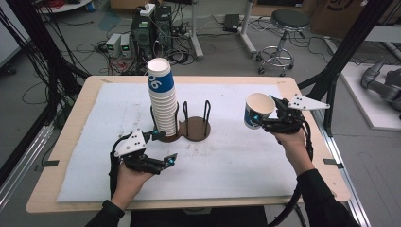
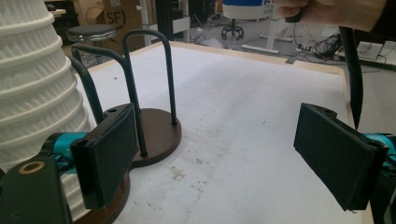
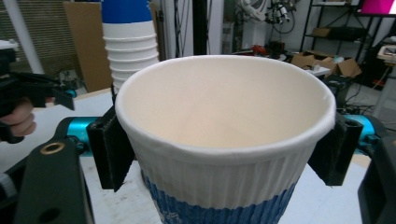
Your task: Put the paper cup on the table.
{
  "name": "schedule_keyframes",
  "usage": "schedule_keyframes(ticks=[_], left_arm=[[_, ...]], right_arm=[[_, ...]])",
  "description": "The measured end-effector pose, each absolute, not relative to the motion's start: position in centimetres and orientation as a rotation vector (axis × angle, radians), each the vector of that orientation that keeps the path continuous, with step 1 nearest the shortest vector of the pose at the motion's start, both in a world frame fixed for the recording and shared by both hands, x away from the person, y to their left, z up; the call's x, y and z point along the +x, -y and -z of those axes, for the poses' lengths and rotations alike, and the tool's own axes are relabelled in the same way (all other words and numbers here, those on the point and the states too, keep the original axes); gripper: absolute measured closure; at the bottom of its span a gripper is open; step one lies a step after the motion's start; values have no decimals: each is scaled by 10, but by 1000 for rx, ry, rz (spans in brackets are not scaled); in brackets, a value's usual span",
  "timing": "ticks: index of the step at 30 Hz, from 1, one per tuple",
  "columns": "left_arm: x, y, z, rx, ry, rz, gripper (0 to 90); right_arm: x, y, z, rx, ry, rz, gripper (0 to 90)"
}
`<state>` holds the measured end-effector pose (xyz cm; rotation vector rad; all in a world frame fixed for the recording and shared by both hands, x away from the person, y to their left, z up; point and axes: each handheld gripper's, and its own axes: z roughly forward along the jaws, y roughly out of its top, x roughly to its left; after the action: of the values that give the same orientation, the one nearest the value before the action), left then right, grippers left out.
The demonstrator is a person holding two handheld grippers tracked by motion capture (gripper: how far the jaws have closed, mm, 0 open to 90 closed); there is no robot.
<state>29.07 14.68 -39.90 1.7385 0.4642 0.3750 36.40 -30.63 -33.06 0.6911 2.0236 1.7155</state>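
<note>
Blue-and-white ribbed paper cup clamped mouth-up in our right tool, right of the empty dark wire holder; left tool apart, idle over the bench

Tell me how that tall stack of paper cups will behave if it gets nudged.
The stack of cups is tall and narrow, so it probably tips easily. It leans slightly, though the stand and its wire loops hug only its lower part. Thin ribbed paper suggests it is light and would crush under a hard squeeze.
</note>
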Motion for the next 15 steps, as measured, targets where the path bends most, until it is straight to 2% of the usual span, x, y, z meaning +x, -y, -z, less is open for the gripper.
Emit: schedule_keyframes(ticks=[15], left_arm=[[290, -146, 399, 1742, -459, -373, 137]], right_arm=[[383, 320, 340, 772, -1977, -1686, 218]])
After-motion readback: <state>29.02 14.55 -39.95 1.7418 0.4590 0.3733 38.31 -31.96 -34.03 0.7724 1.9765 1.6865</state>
